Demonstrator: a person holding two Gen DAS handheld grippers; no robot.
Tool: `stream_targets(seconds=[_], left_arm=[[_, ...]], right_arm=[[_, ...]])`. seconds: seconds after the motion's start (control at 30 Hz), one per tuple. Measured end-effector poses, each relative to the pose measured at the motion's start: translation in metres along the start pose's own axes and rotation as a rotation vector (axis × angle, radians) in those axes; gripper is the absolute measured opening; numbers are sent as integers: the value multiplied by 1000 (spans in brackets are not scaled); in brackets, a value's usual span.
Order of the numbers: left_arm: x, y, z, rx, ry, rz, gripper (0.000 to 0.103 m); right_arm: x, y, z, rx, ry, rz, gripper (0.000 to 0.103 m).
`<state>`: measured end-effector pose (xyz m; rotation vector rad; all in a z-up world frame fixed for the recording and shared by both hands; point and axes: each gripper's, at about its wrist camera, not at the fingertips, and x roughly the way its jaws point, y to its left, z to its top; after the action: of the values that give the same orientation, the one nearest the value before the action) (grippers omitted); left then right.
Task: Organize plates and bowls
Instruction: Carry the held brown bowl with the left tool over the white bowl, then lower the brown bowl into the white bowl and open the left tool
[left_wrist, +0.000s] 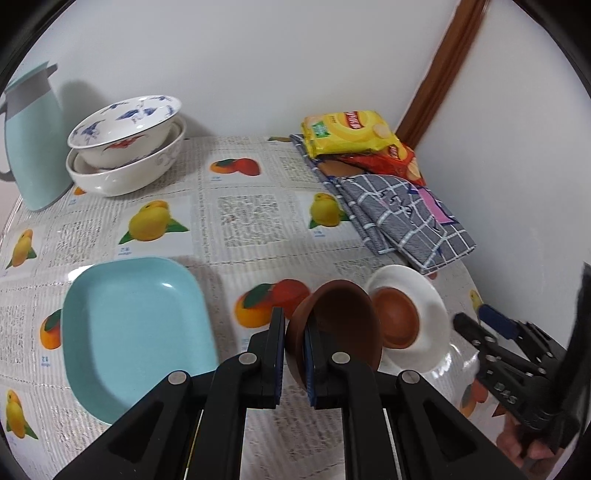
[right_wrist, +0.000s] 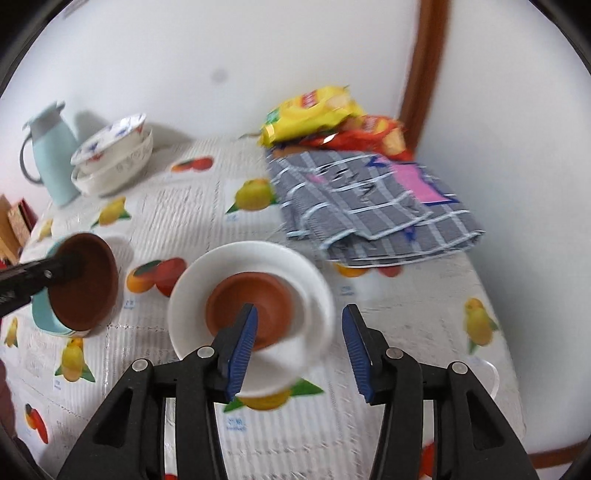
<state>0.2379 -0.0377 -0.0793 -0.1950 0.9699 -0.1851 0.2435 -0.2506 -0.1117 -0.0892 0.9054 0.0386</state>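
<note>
My left gripper (left_wrist: 295, 325) is shut on the rim of a dark brown bowl (left_wrist: 343, 321), which hangs tilted above the fruit-print tablecloth. In the right wrist view that bowl (right_wrist: 88, 288) shows at the left, over the light blue plate (right_wrist: 42, 314). My right gripper (right_wrist: 300, 314) stands open just above a white bowl (right_wrist: 229, 266) holding a second brown bowl (right_wrist: 266, 295); its pads touch neither. The left wrist view has the white bowl (left_wrist: 432, 295) right of the held bowl and the blue plate (left_wrist: 133, 339) on the left.
Stacked white bowls with blue and red patterns (left_wrist: 125, 147) sit at the back left beside a pale blue jug (left_wrist: 29, 140). Snack packets (left_wrist: 351, 133) and a folded checked cloth (left_wrist: 406, 218) lie at the back right against the wall.
</note>
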Motion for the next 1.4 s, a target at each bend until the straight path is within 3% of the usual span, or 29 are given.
stream_targets(seconds=[0.43, 0.87, 1.4], left_arm=[[20, -50, 2, 37, 20, -37, 9], [68, -77, 9, 40, 82, -39, 9], [97, -82, 3, 32, 115, -43, 10]], right_arm=[[-58, -73, -44, 172, -59, 2, 54], [-51, -92, -76, 211, -16, -10, 54], [-42, -101, -96, 222, 25, -11, 54]])
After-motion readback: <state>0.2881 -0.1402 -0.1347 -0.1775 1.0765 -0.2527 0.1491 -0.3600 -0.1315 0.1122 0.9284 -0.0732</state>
